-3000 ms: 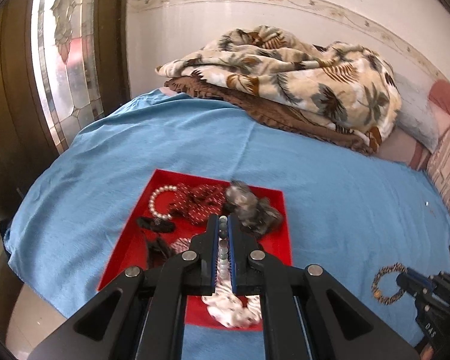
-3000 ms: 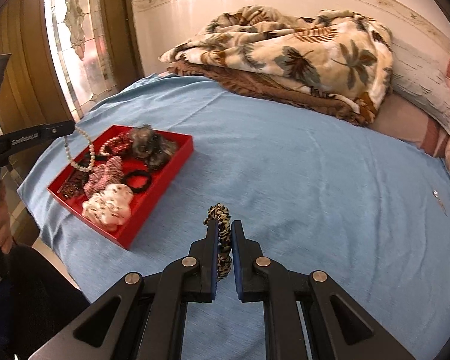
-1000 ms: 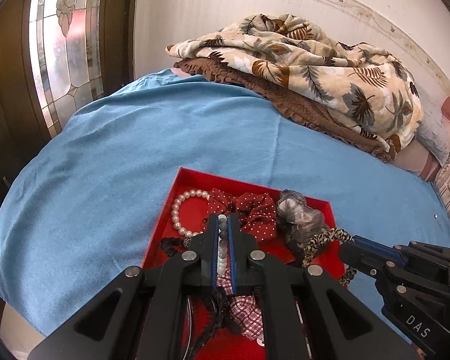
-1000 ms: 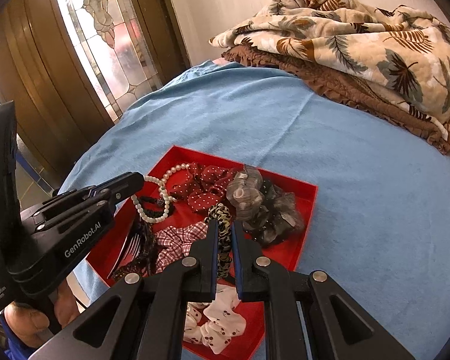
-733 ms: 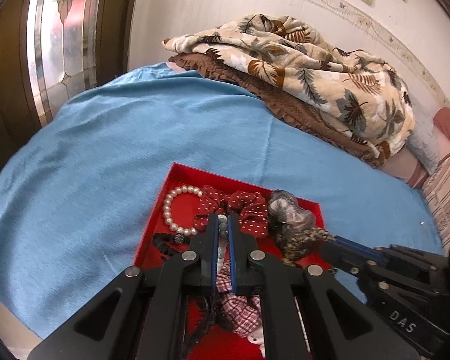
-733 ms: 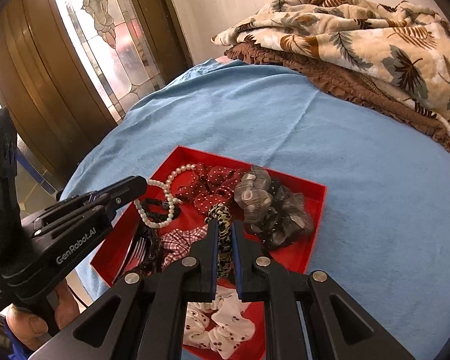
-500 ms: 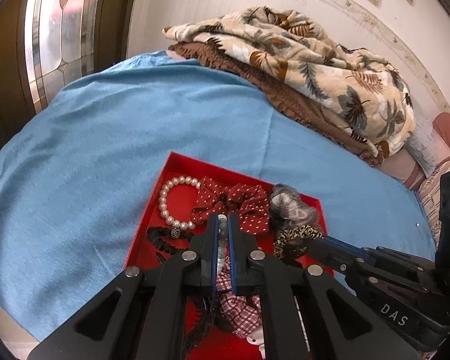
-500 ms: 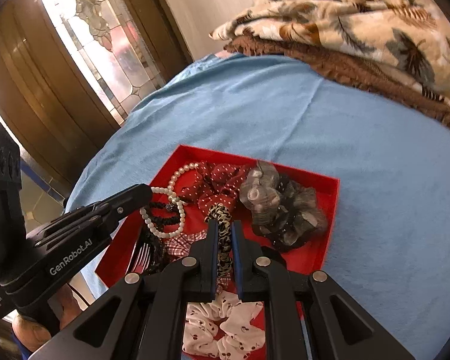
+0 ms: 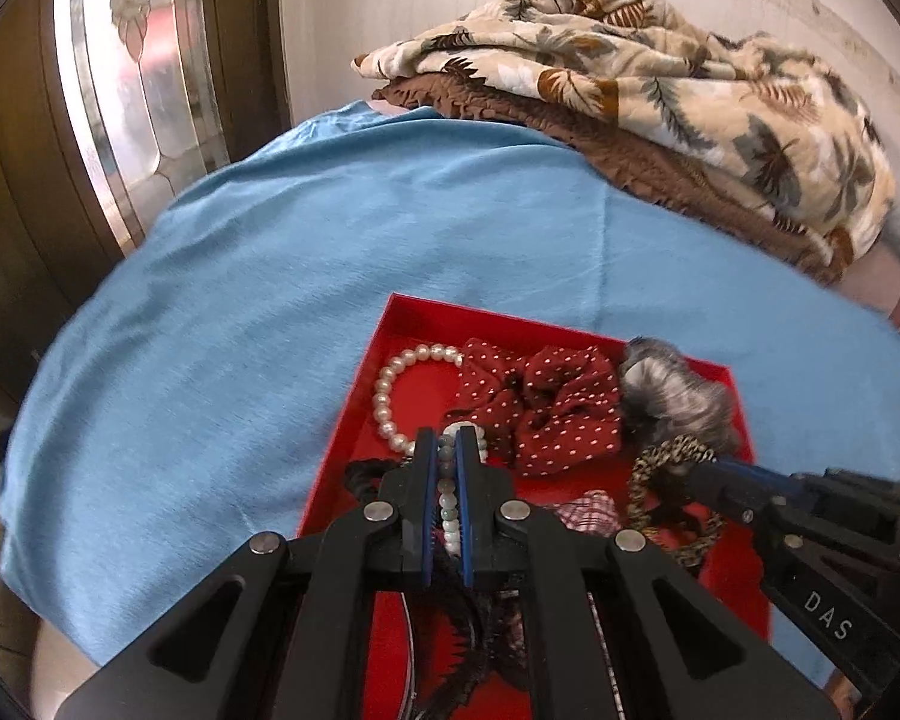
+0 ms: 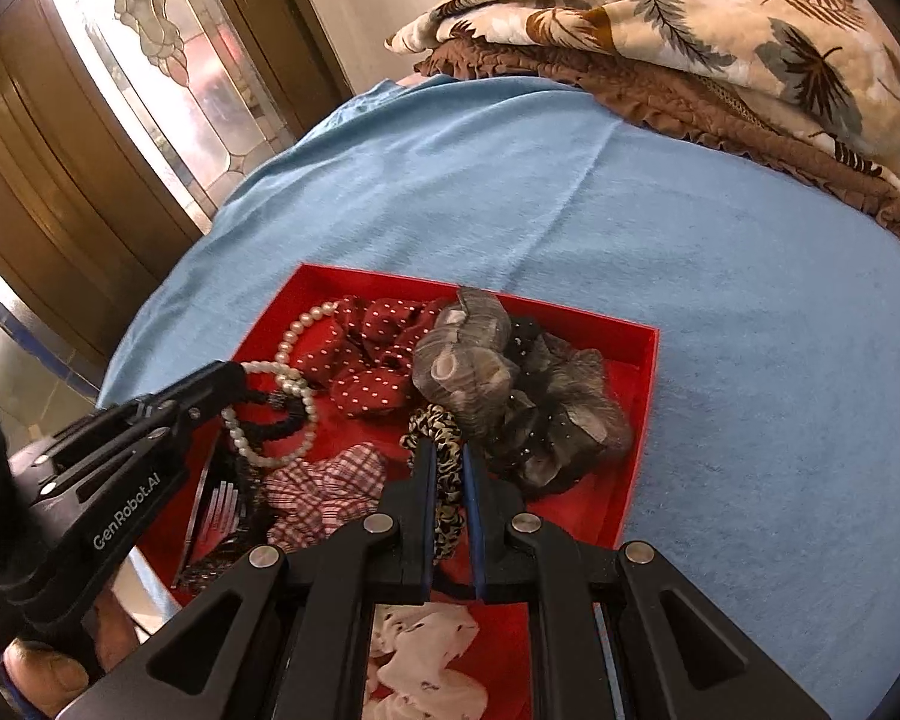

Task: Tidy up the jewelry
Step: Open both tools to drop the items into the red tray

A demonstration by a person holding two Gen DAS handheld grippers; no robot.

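A red tray [image 9: 426, 312] [image 10: 636, 456] lies on the blue bedsheet. It holds a pearl bracelet [image 9: 384, 402], a red polka-dot scrunchie [image 9: 540, 402] [image 10: 366, 360], a grey scrunchie [image 9: 672, 396] [image 10: 510, 396], a checked scrunchie [image 10: 324, 492] and a white scrunchie [image 10: 432, 654]. My left gripper [image 9: 444, 438] is shut on a pale bead bracelet [image 9: 447, 492] [image 10: 270, 414] above the tray's left part. My right gripper [image 10: 447, 450] is shut on a leopard-print scrunchie [image 10: 444, 480] [image 9: 666, 480] low over the tray's middle.
A folded leaf-print blanket [image 9: 660, 96] [image 10: 720, 18] on a brown one lies at the back of the bed. A stained-glass door [image 9: 132, 72] [image 10: 168, 72] stands to the left. The bed edge runs just left of and below the tray.
Both grippers have come lower and closer over the tray. The leopard scrunchie has been carried from the bedsheet to above the tray's middle. Both stay shut.
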